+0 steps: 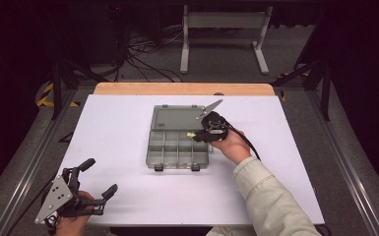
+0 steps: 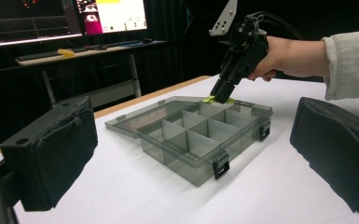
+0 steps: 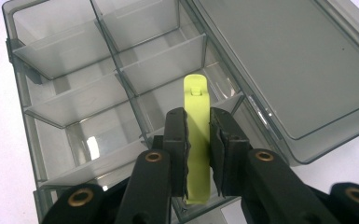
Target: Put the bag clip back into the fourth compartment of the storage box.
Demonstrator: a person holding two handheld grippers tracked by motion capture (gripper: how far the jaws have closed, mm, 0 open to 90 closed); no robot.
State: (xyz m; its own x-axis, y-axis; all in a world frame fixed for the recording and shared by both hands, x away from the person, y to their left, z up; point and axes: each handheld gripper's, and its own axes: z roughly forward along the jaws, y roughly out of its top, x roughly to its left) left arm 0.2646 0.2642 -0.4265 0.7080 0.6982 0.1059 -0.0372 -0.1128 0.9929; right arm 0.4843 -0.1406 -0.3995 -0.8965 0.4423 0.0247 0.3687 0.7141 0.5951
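Right gripper has its jaws clamped on a yellow-green strip, over the open compartment box, probably its far-right cell. Left gripper rests on the tabletop, jaws wide, holding nothing.

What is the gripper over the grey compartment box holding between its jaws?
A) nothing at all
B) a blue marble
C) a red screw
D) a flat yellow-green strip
D: in the right gripper view, the right gripper has its two black jaws pressed on either side of a flat yellow-green strip, held above the open compartment box.
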